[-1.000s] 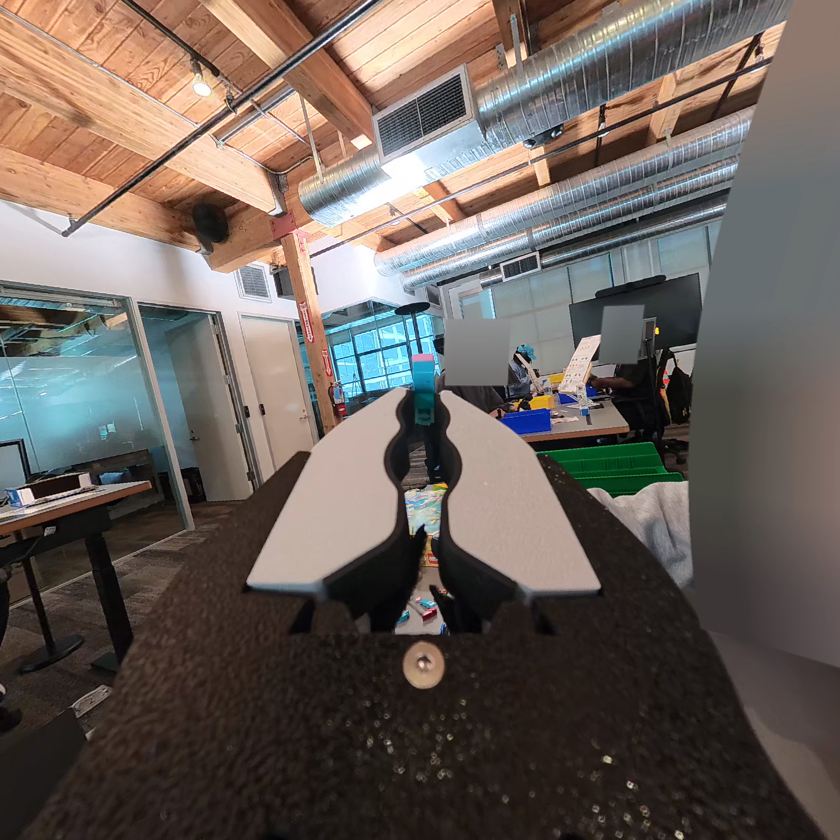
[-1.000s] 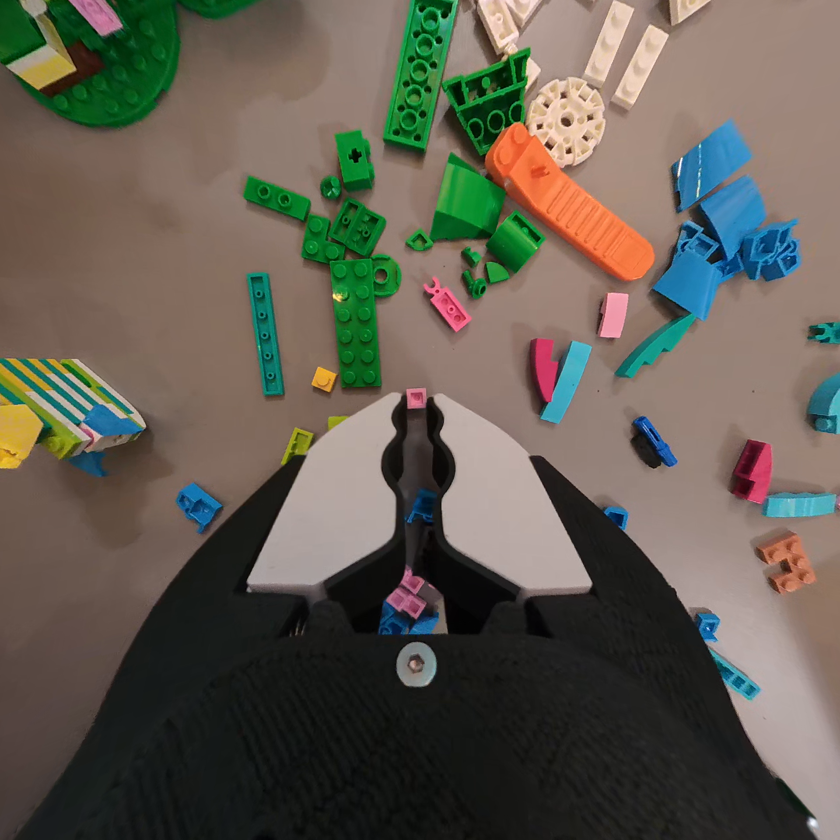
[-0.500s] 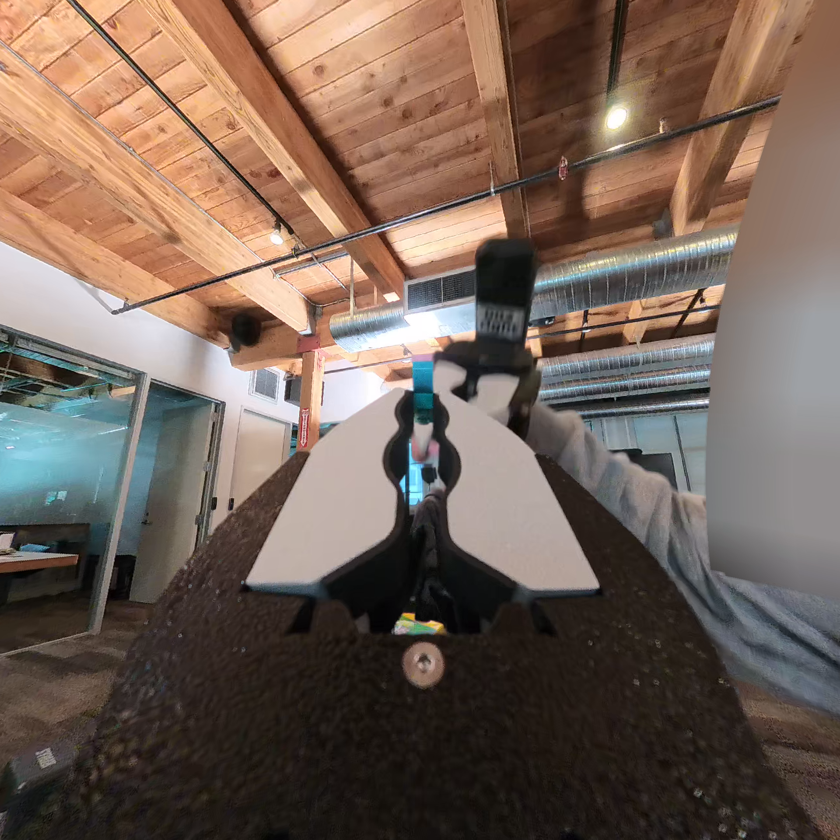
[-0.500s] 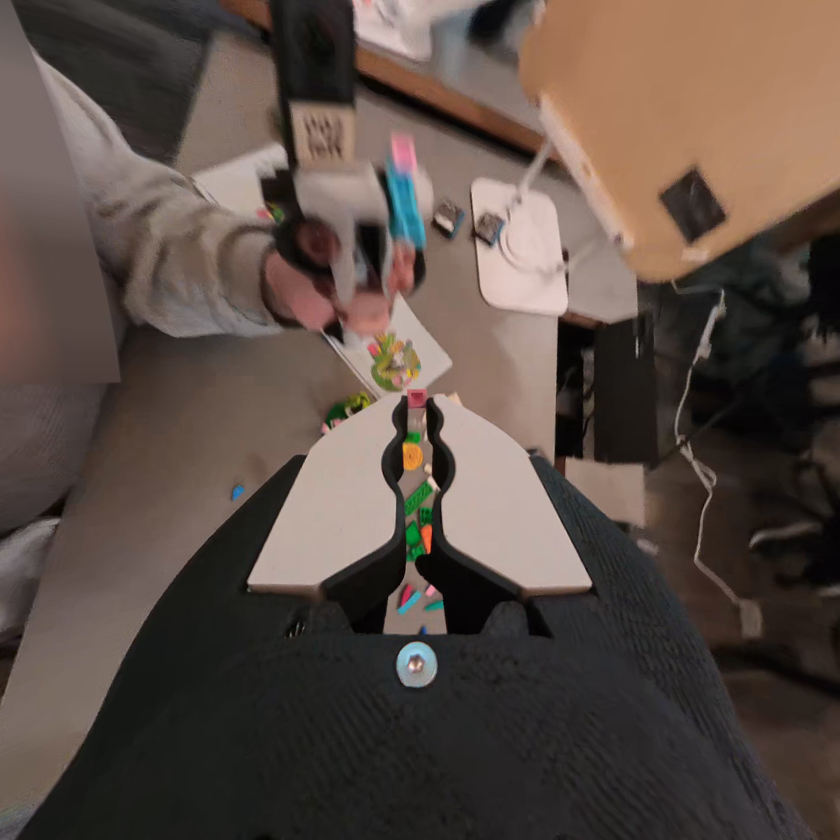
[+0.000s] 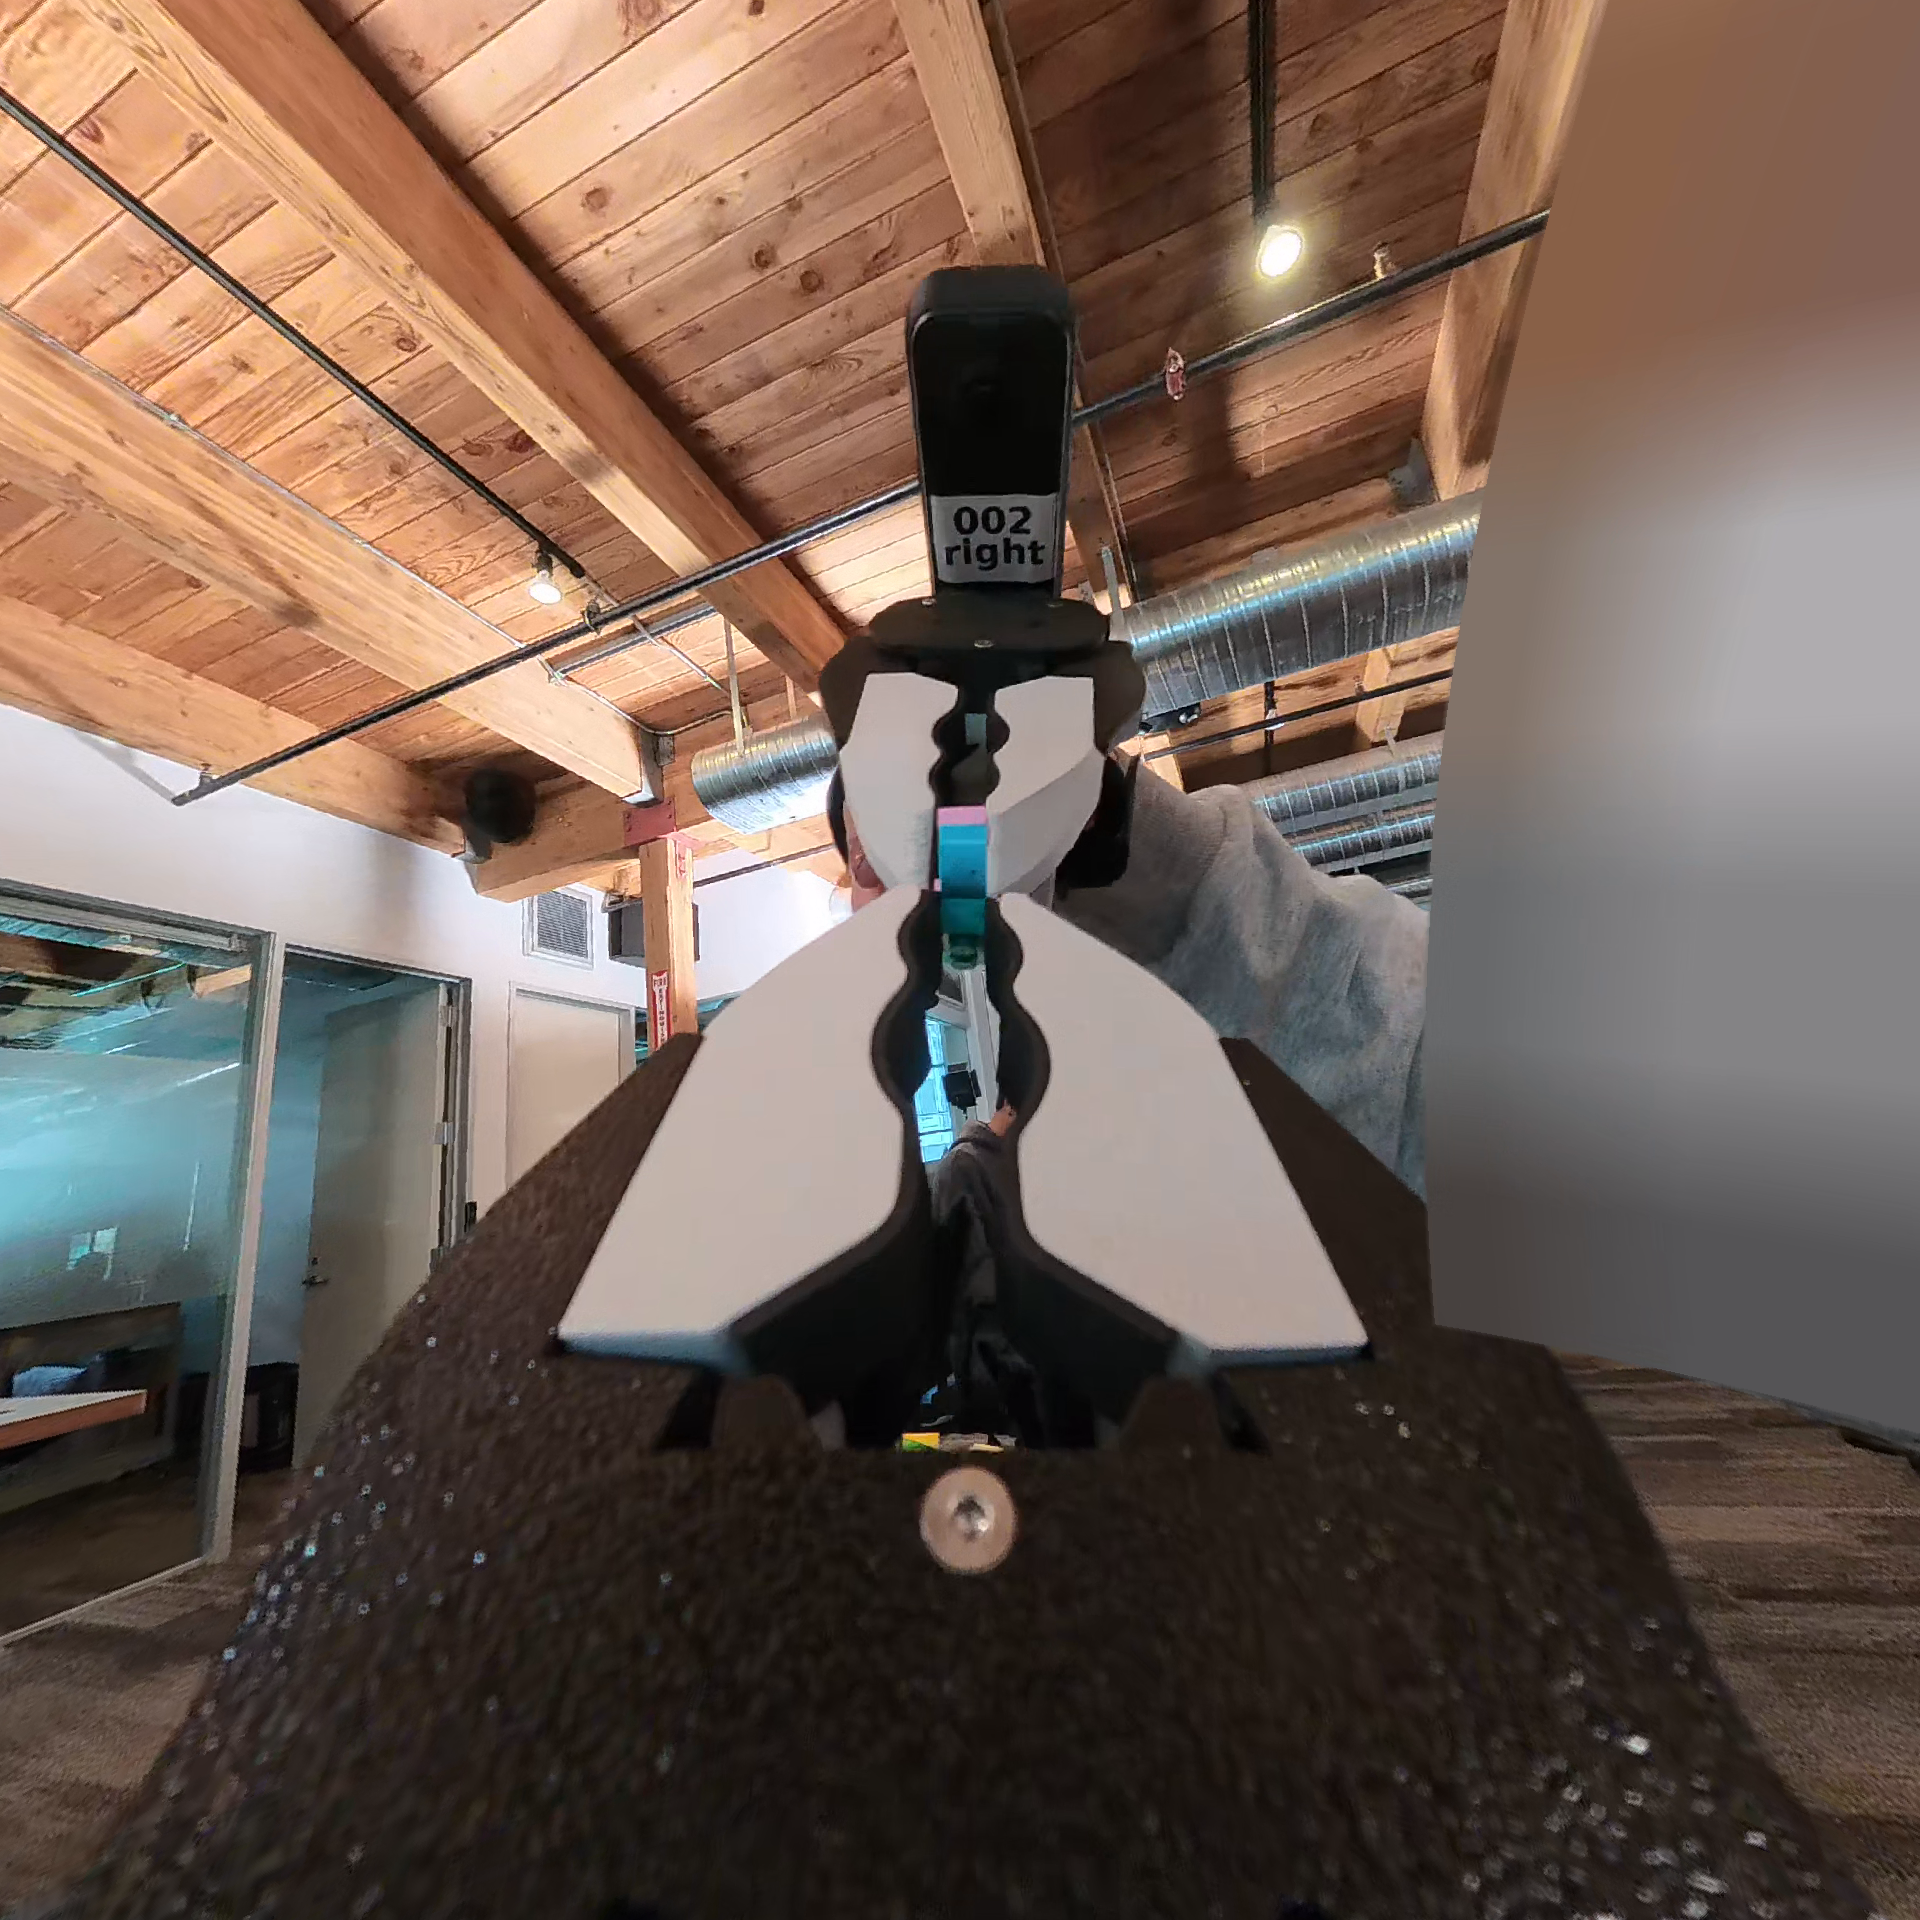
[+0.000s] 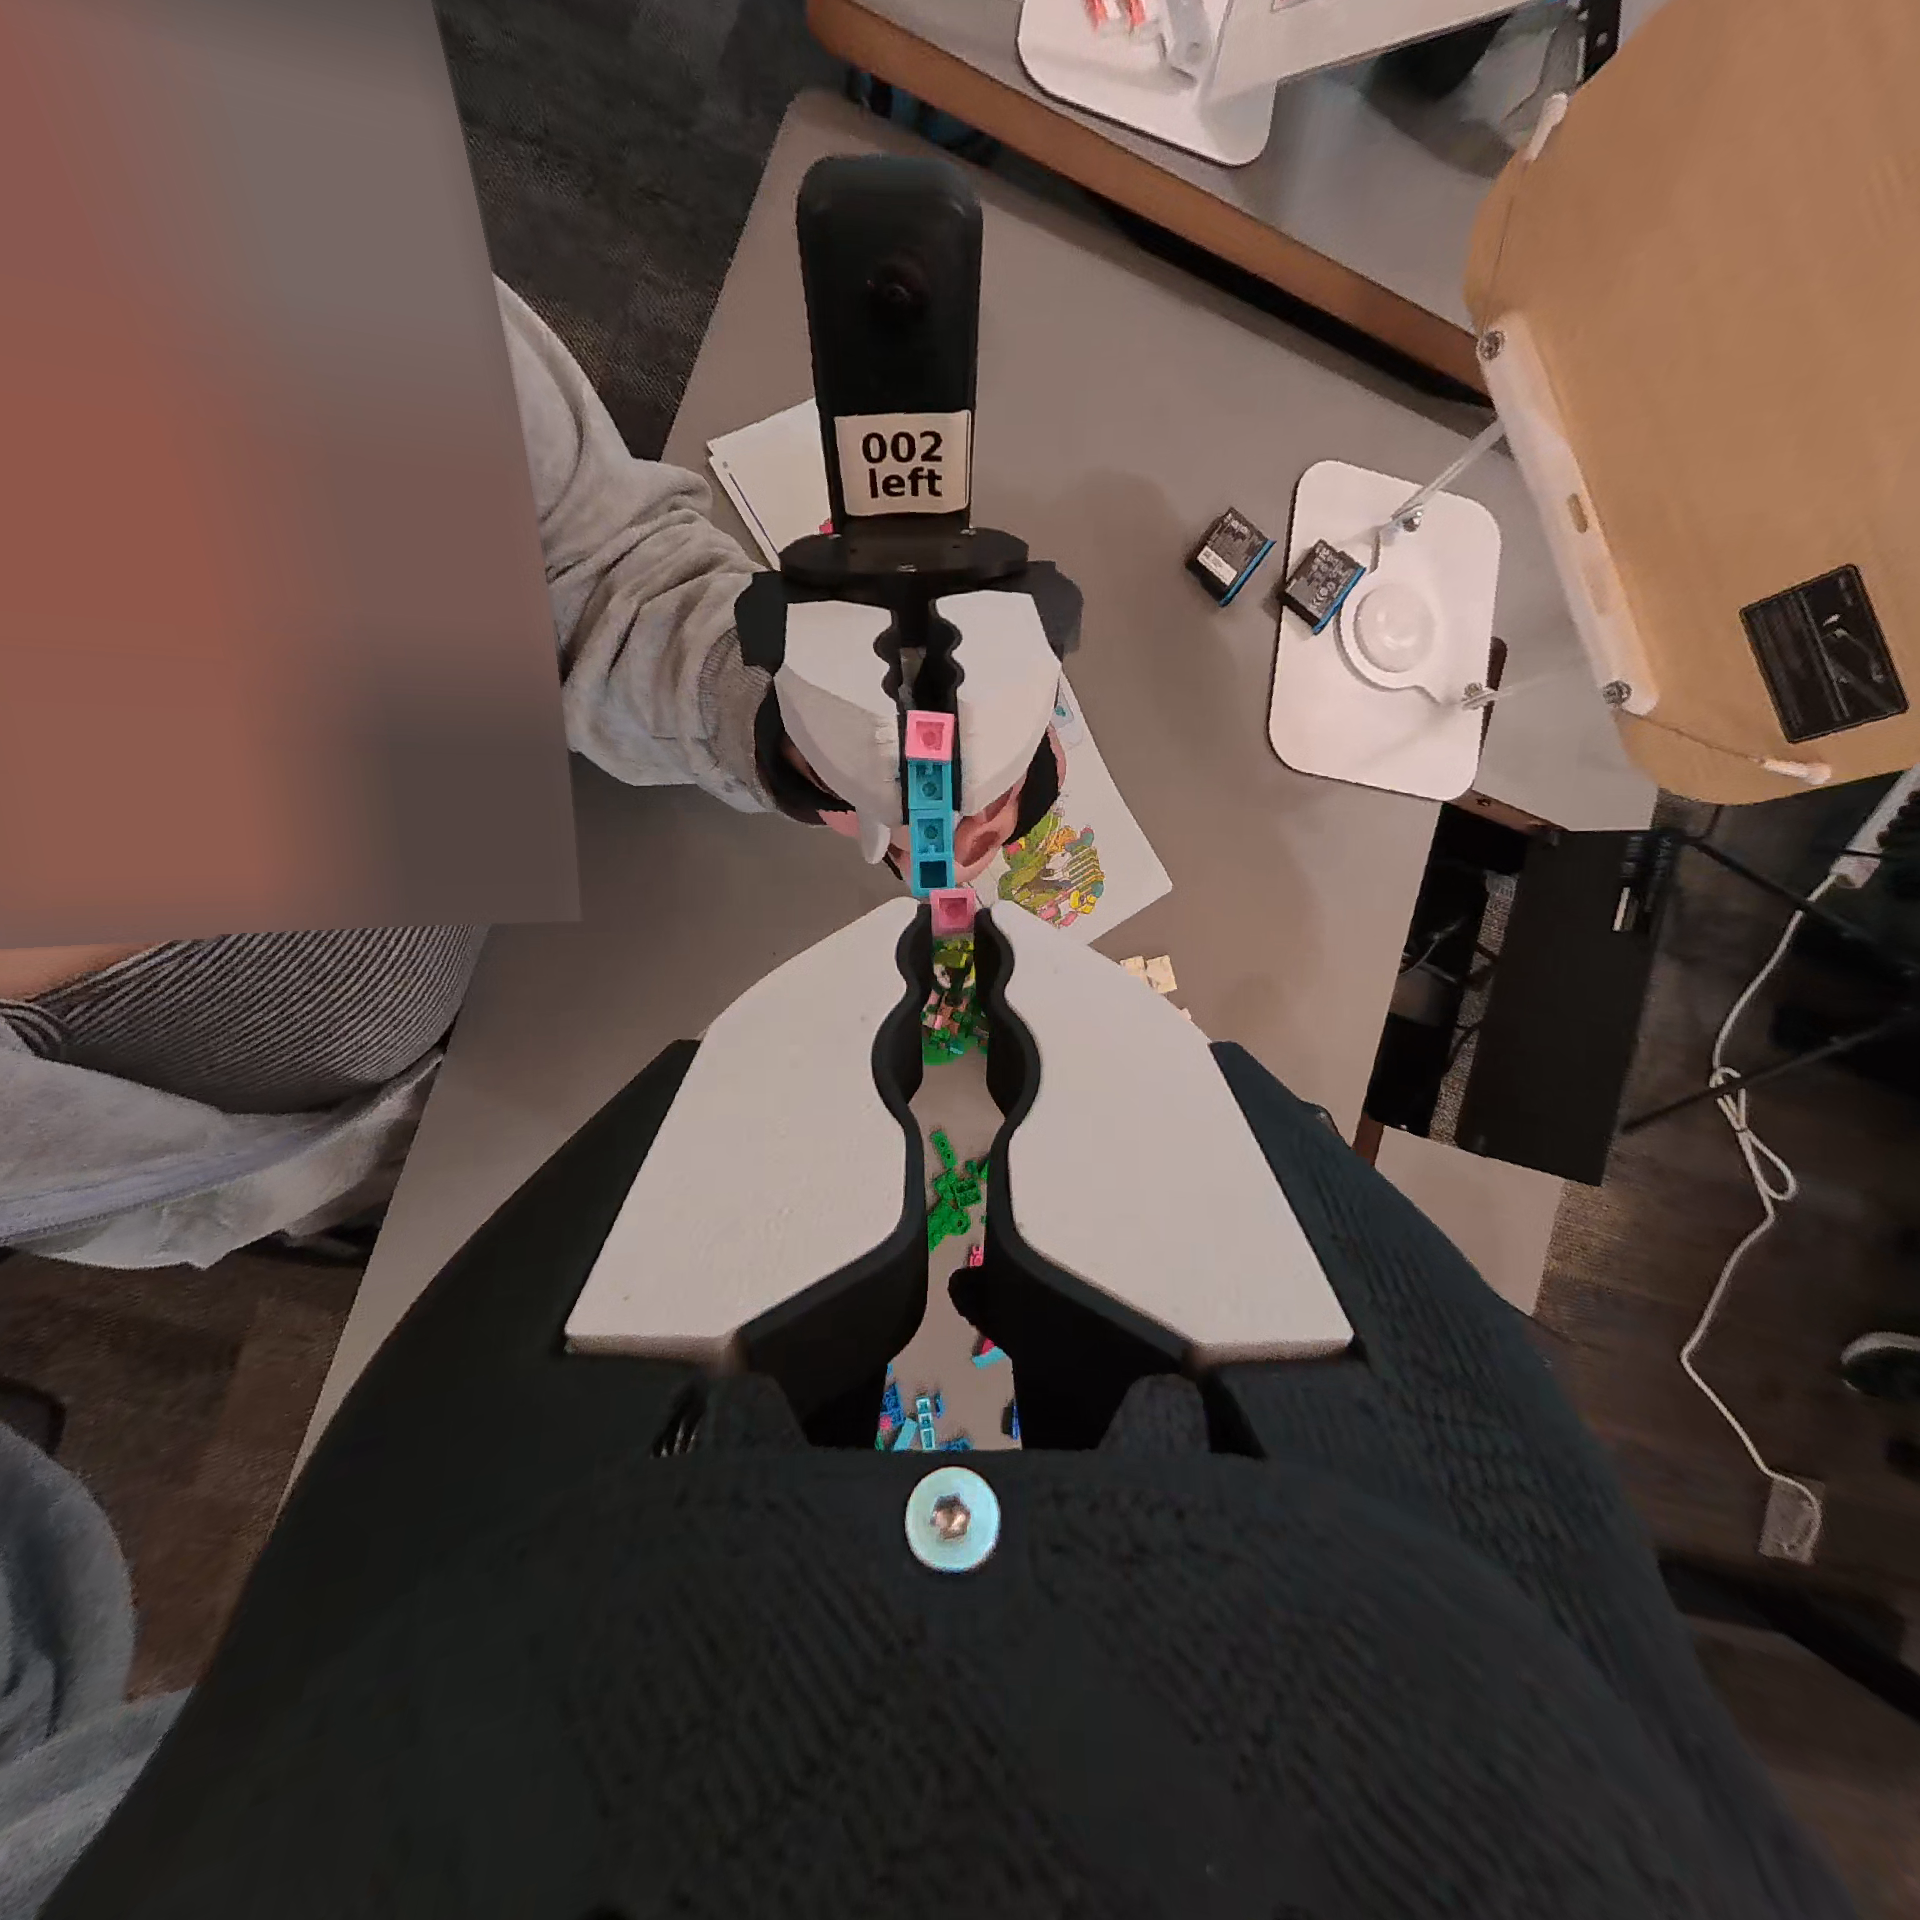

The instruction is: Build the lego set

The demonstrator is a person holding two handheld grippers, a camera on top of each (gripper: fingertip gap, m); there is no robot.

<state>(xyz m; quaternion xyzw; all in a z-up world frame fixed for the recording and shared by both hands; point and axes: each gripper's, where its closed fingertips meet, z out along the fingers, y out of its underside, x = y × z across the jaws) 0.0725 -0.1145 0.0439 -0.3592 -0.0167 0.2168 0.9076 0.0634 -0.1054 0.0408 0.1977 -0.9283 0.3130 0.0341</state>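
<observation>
Left gripper (image 5: 961,920): clenched on the teal brick stack (image 6: 928,821), pink cap at its far end, held in the air above the table (image 6: 499,1039)
Right gripper (image 6: 953,914): clenched on 1 small pink brick (image 6: 952,911), touching the stack's near end
Step in hand: judged to be pressing the pink brick on
Advice: keep both grippers coaxial, seat studs squarely, push straight, no twisting
Risk: stack may pivot in the grip

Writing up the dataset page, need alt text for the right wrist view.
The right gripper, shut on a small pink brick, meets a turquoise brick strip held by the facing left gripper, above a grey table strewn with bricks.
</observation>
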